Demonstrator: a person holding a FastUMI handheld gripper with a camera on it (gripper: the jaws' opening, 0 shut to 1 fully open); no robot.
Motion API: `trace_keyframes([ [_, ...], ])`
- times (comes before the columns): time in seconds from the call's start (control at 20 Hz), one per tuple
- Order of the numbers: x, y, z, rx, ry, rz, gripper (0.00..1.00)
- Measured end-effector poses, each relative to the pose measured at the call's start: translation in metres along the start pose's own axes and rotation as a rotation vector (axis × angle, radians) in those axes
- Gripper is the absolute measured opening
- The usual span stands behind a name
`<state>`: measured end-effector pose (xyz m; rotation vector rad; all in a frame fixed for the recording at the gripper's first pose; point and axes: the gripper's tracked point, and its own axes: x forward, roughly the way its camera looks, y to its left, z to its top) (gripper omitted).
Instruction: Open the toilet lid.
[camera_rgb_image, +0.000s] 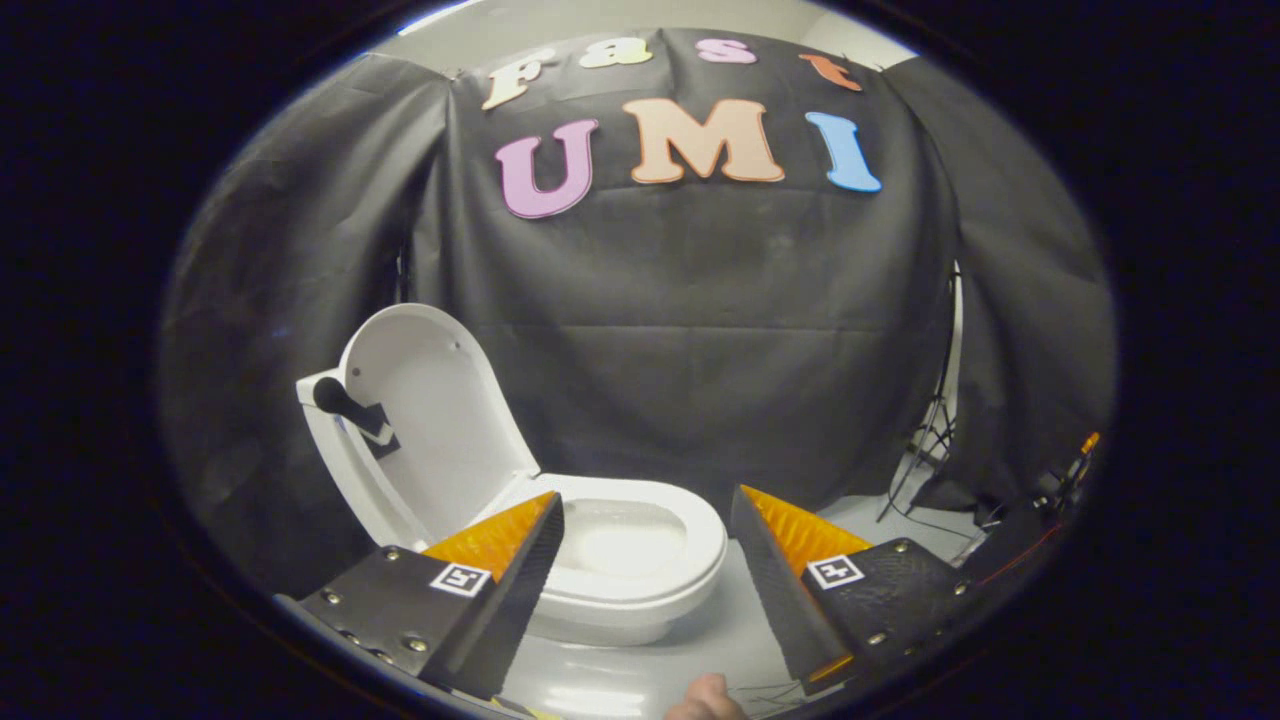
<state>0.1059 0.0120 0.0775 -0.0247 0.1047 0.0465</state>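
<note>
A white toilet (620, 580) stands on the pale floor just ahead of my fingers. Its lid (435, 420) is raised, leaning back and to the left against the booth wall, and the bowl and seat ring (690, 545) lie uncovered. A black knob handle (345, 405) sticks out from the lid's left edge. My gripper (645, 520) is open, with nothing between its fingers. The left finger (500, 570) overlaps the seat's near-left side in the picture; the right finger (790, 570) stands to the right of the bowl.
Black cloth forms the wall behind and beside the toilet. A tripod leg and cables (930, 450) stand at the right, where the cloth parts. Glossy grey floor (720, 640) runs in front of the bowl. A fingertip of the person's hand (705, 700) shows below the fingers.
</note>
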Motion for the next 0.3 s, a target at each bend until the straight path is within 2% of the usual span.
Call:
trace_keyframes([
  [0.2,-0.023,0.013,0.006,0.011,-0.038,-0.038,0.99],
  [0.3,-0.035,0.029,0.006,-0.001,-0.049,-0.026,0.99],
])
